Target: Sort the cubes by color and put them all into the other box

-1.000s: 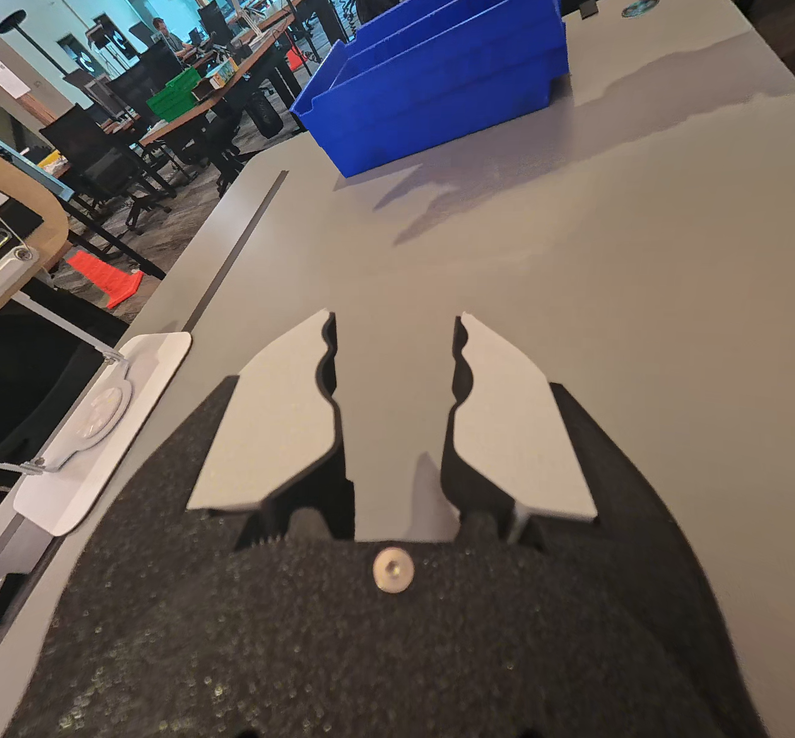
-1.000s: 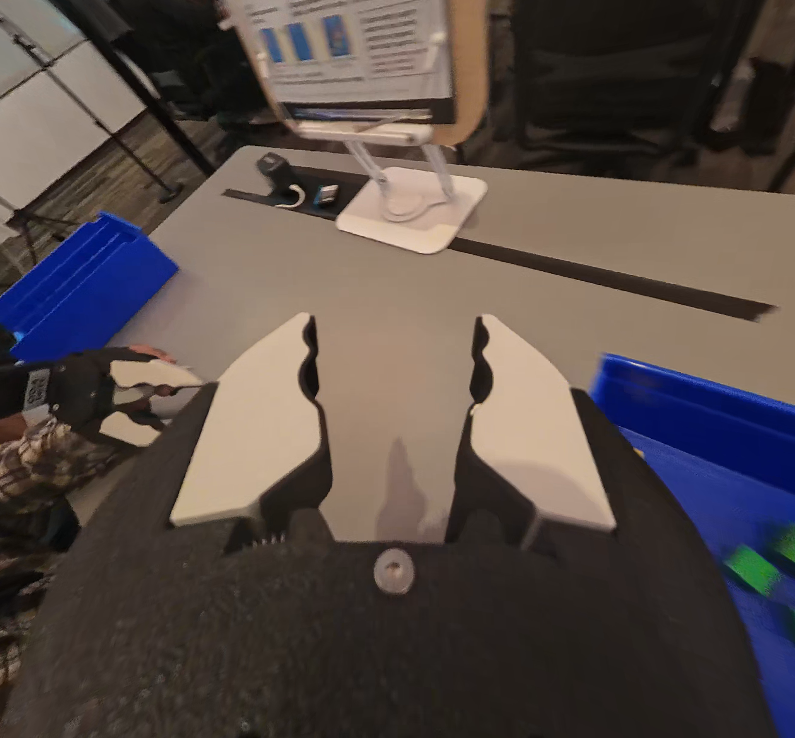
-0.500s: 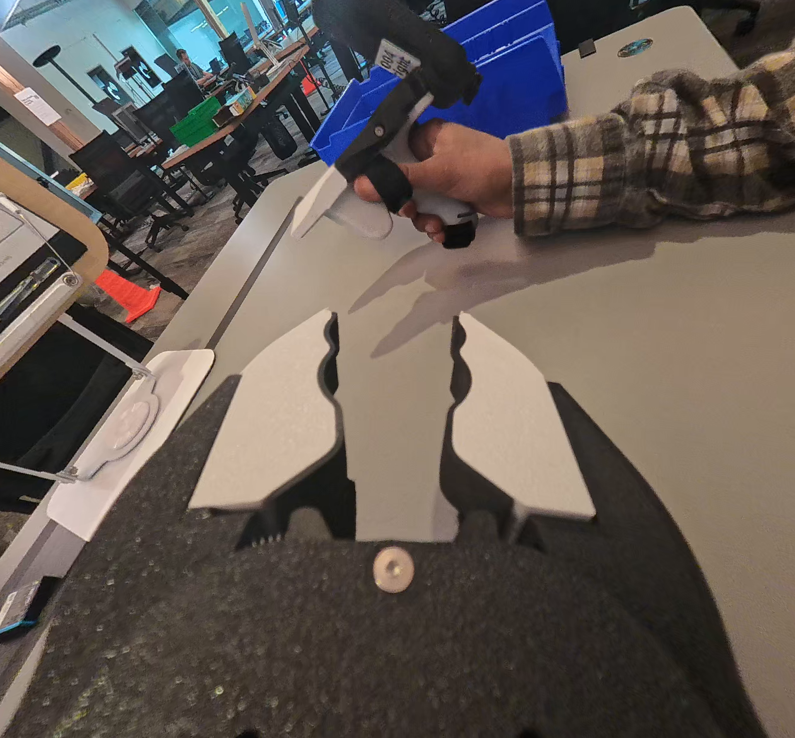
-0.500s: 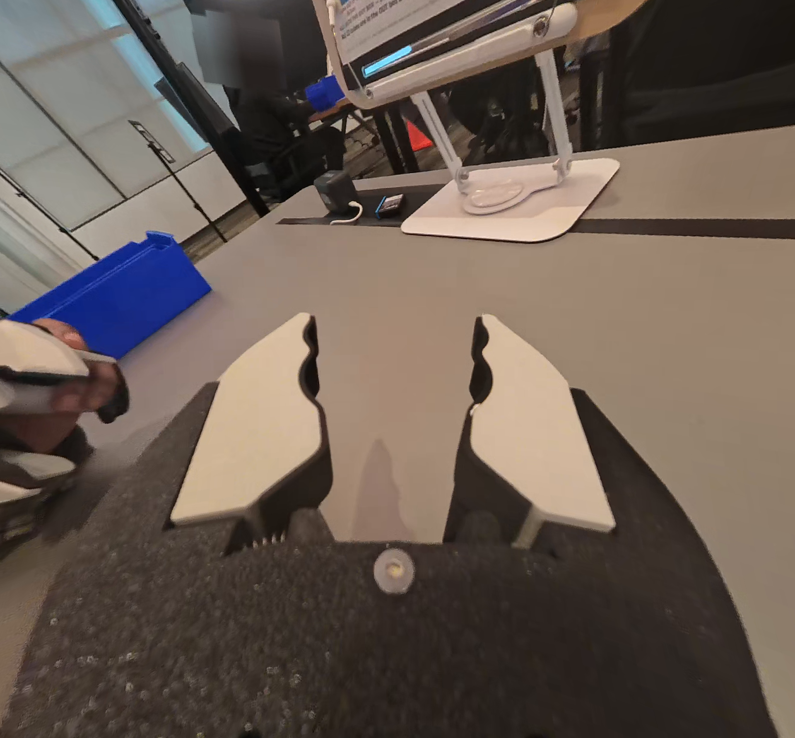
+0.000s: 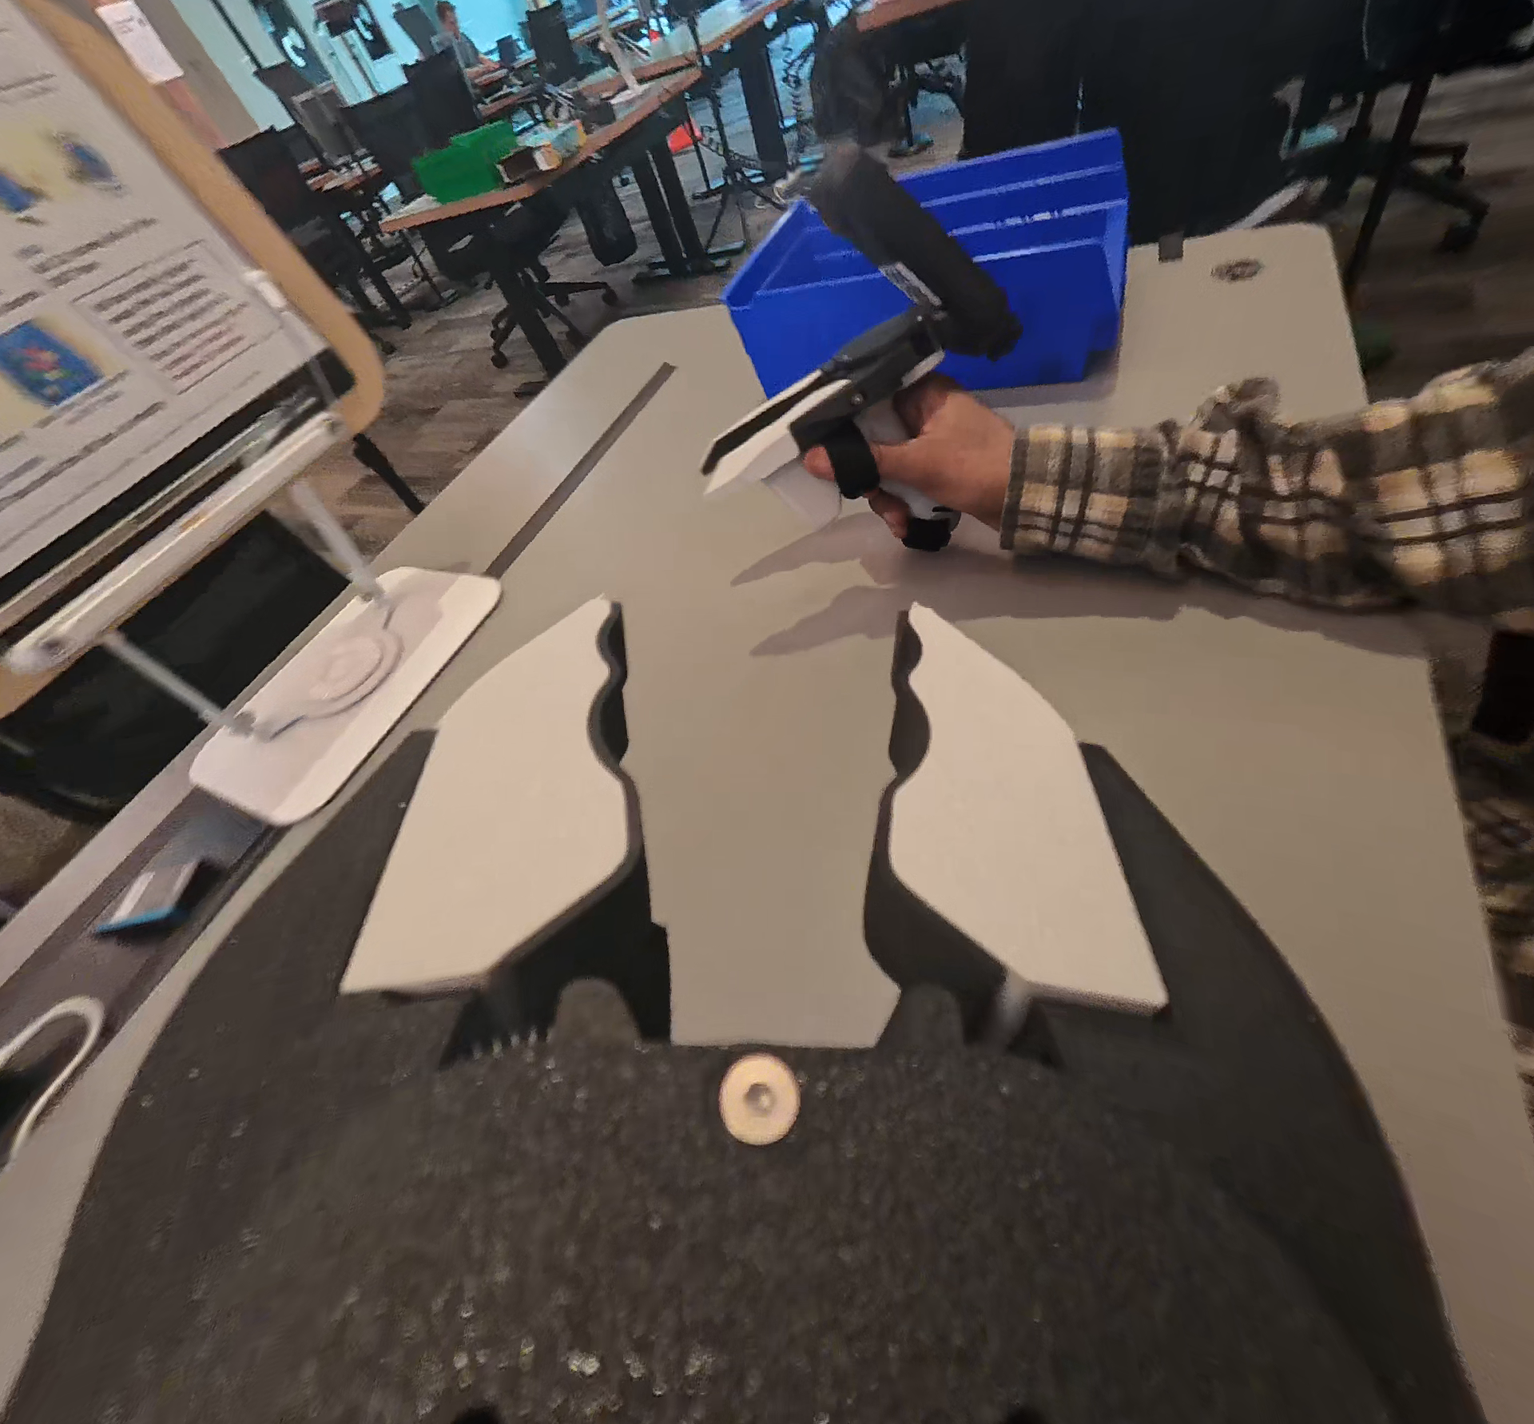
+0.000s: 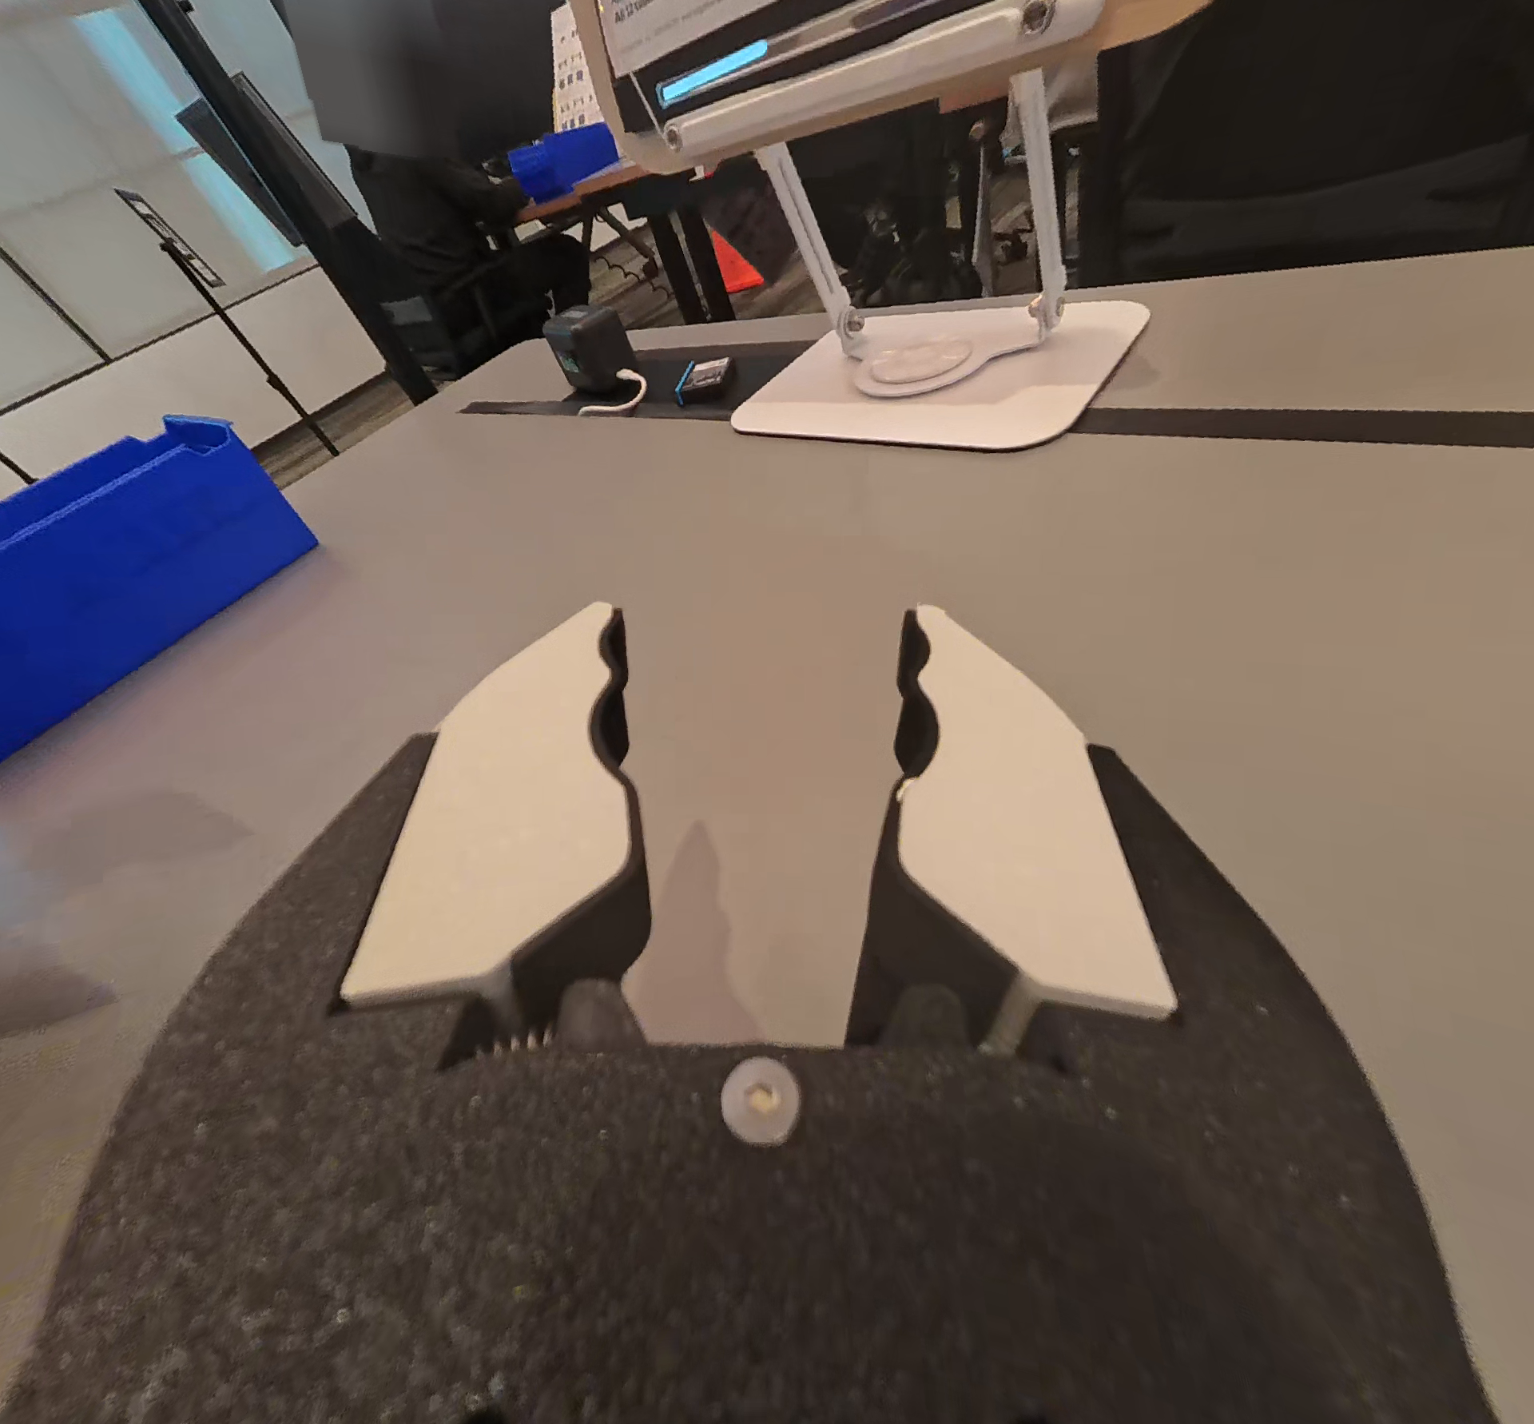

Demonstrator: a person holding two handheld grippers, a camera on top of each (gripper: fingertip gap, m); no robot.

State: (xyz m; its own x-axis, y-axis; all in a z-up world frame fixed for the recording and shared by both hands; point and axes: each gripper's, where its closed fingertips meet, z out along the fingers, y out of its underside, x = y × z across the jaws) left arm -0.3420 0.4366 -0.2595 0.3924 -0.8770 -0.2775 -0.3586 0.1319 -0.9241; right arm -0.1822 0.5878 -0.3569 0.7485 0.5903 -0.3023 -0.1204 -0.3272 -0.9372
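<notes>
Reorientation of both tools, no pick in progress.

Left gripper [image 5: 759, 612]: released, nothing between the jaws, only bare table [image 5: 1079, 720] beneath. Pans leftward compared with one second ago; brings the tablet stand [image 5: 349, 687] fully into the 9 to 10 o'clock sector of the left wrist view.

Right gripper [image 6: 764, 612]: released, empty. Swings away from the box with green pieces that sat at its 4 o'clock one second ago; that box now out of its own view. Faces the stand at 12 to 1 o'clock instead, with a charger block [image 6: 589, 359] at 11 o'clock and a second blue box [image 6: 124, 546] at 9 o'clock. Appears in the left wrist view at 1 o'clock, carried by a hand [image 5: 938, 446] in a plaid sleeve [image 5: 1245, 487], low over the table, in front of a blue box [image 5: 1038, 280] at 12 to 1 o'clock.

Cubes: not visible in either current view; box interiors hidden by the walls.

Consequence for the task, as a judgement: no cube in transit, sorting not under way at this instant. Requires turning one gripper back toward the filled box before any grasp.
</notes>
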